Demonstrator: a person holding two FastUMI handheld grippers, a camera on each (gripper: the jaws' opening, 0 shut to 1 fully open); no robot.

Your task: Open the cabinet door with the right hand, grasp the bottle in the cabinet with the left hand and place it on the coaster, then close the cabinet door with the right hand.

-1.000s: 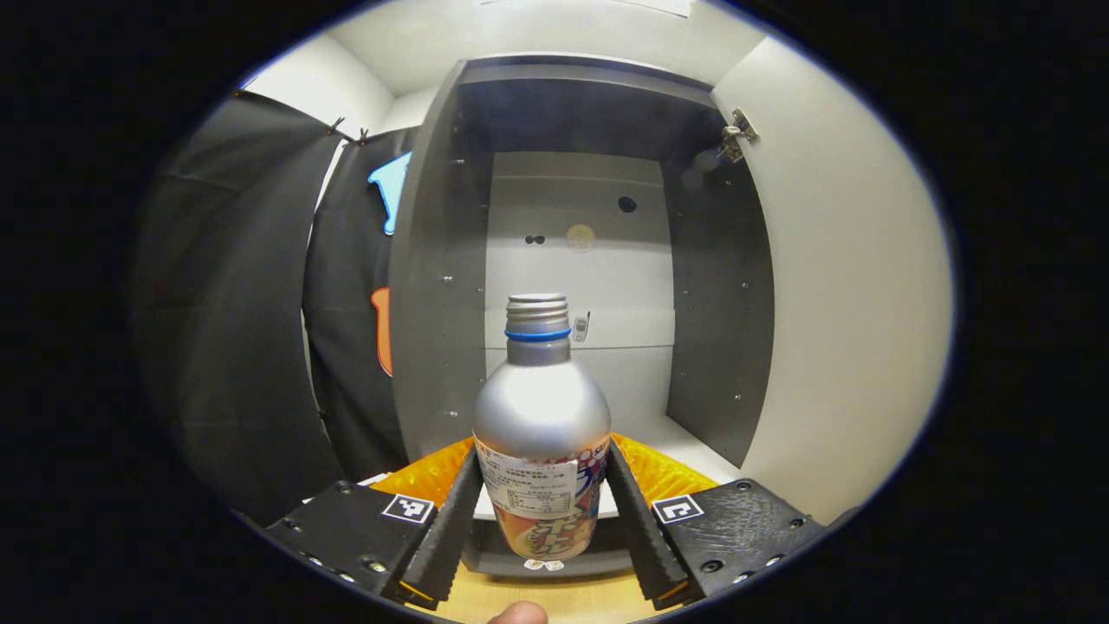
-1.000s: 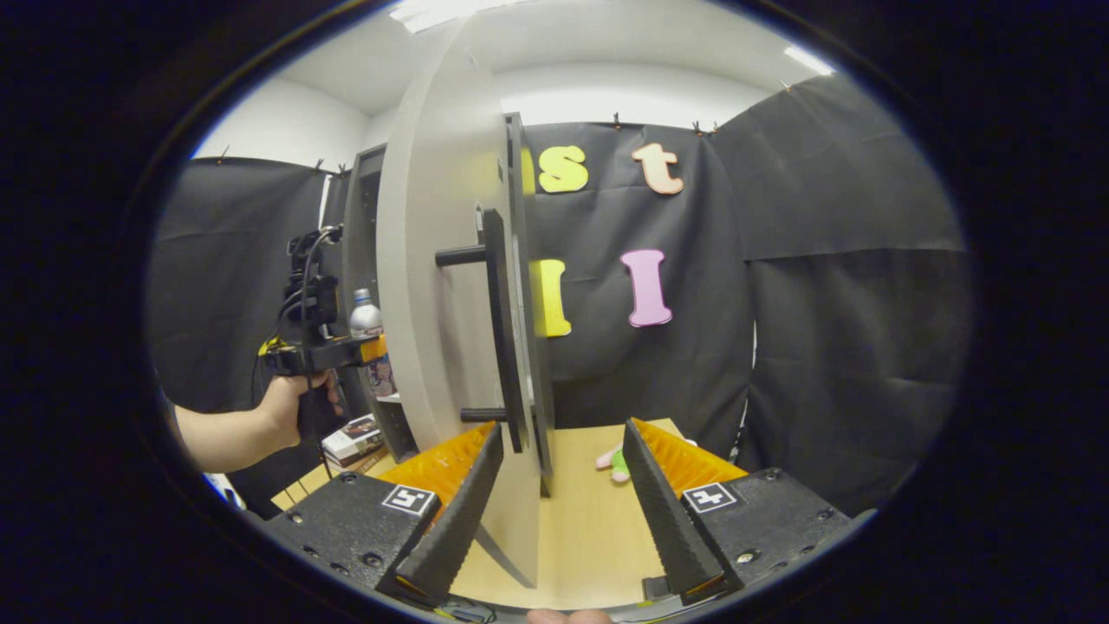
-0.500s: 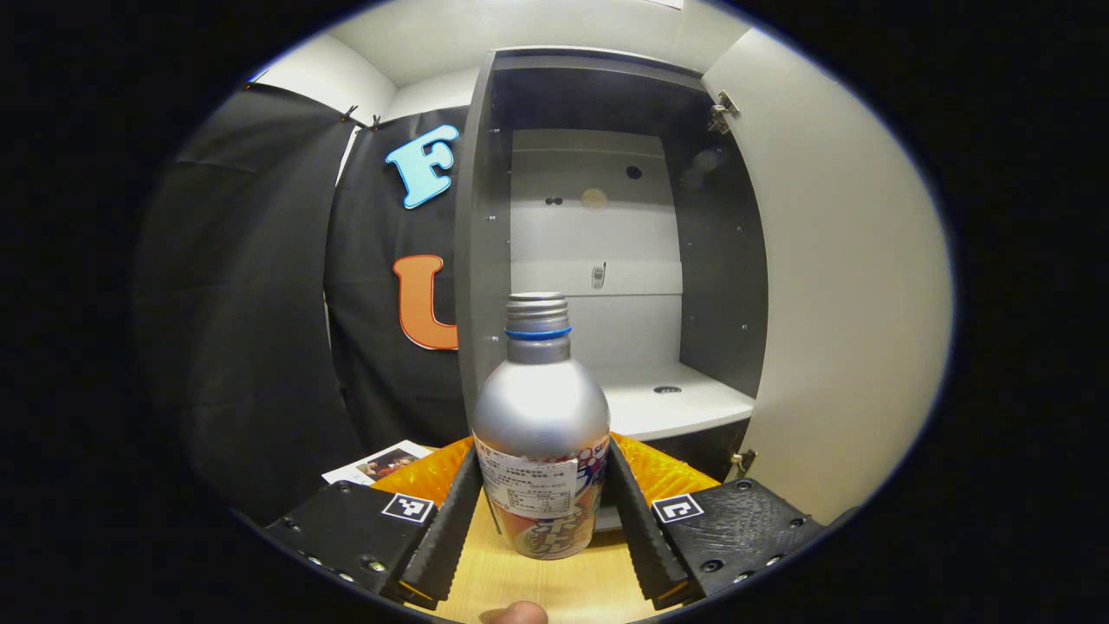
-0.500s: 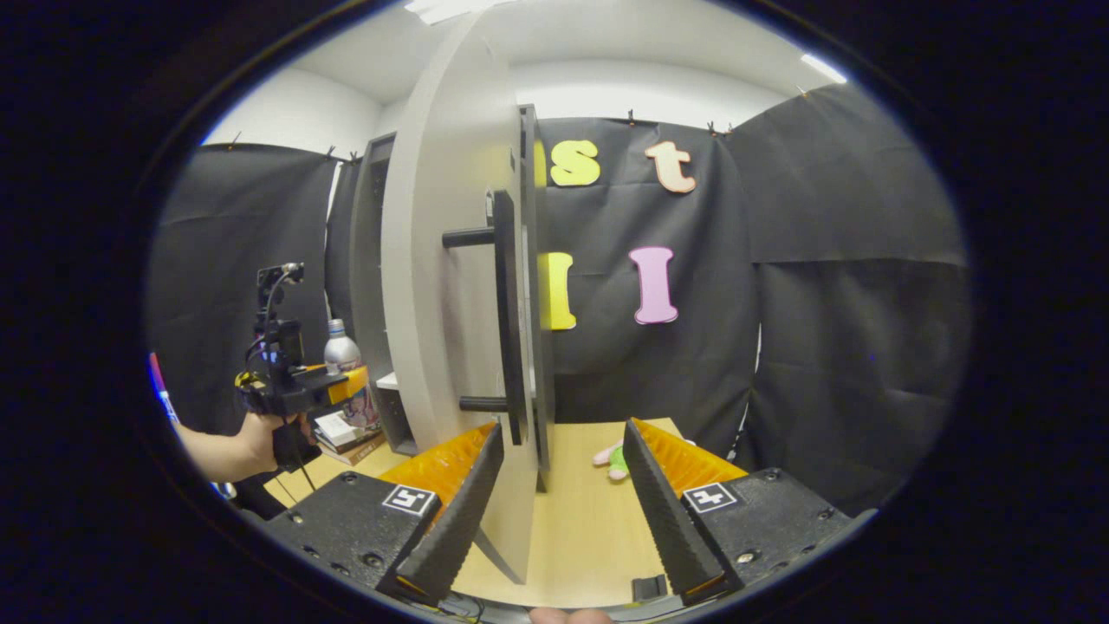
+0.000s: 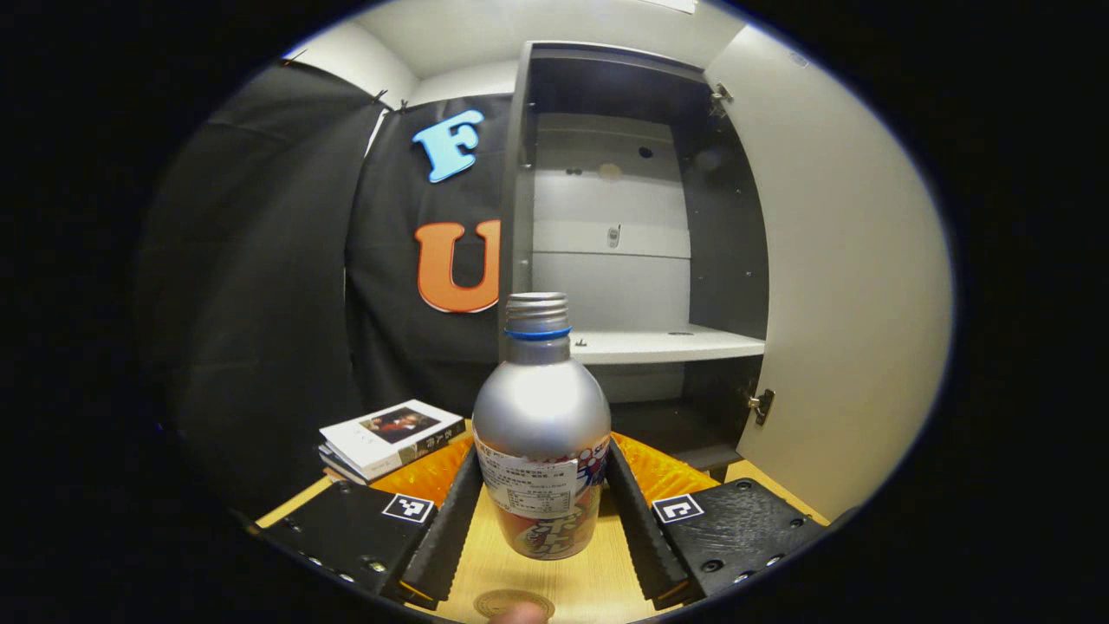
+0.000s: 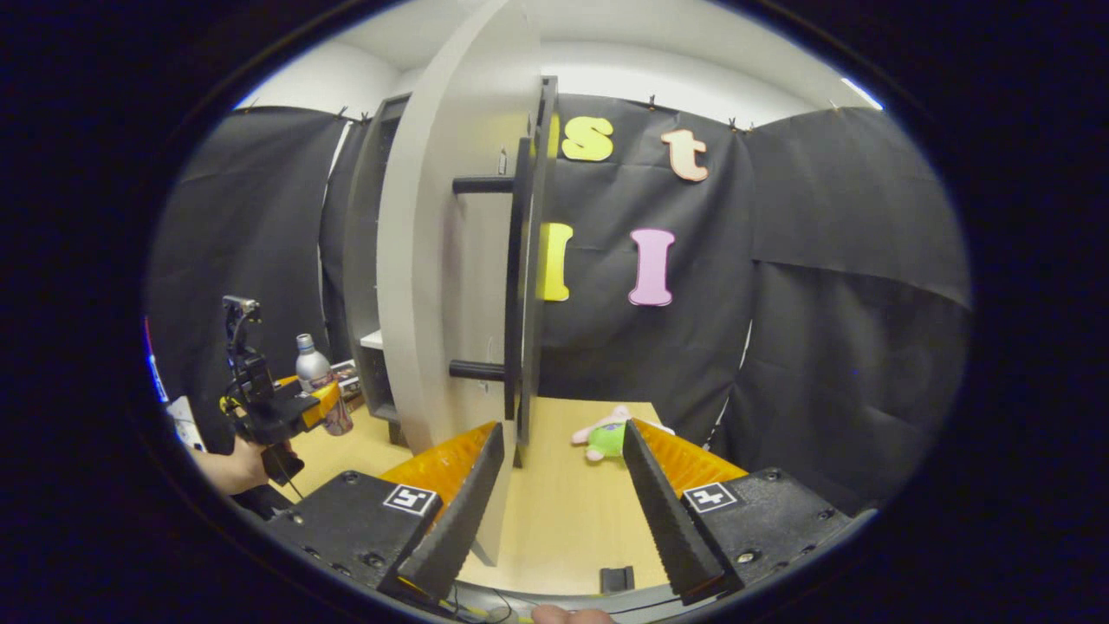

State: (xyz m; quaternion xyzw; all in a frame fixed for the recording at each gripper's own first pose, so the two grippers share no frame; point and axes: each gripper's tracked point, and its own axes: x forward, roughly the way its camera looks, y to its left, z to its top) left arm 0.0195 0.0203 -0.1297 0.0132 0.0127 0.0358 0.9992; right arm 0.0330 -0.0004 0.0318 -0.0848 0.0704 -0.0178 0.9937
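Note:
A silver bottle [image 5: 541,416] with a blue neck ring and a printed label stands upright between my left gripper's [image 5: 541,503] fingers, which are shut on its lower body. It hangs over the wooden table in front of the open cabinet [image 5: 641,234]. A round brown coaster [image 5: 513,603] peeks in at the bottom edge, just below the bottle. In the right gripper view the left gripper [image 6: 290,407] holds the bottle [image 6: 314,381] at the far left. My right gripper [image 6: 559,511] is open, close to the edge of the open door [image 6: 442,260], below its black handle [image 6: 518,286].
The cabinet's white shelf [image 5: 667,343] is bare. The open door [image 5: 849,286] stands along the right of the left gripper view. A stack of books [image 5: 390,433] lies left of the cabinet. A green and pink plush toy [image 6: 606,433] lies on the table [image 6: 563,537].
The left gripper has drawn the bottle out of the cabinet and down toward the table; the coaster has come into view. The right gripper has sunk a little beside the open door.

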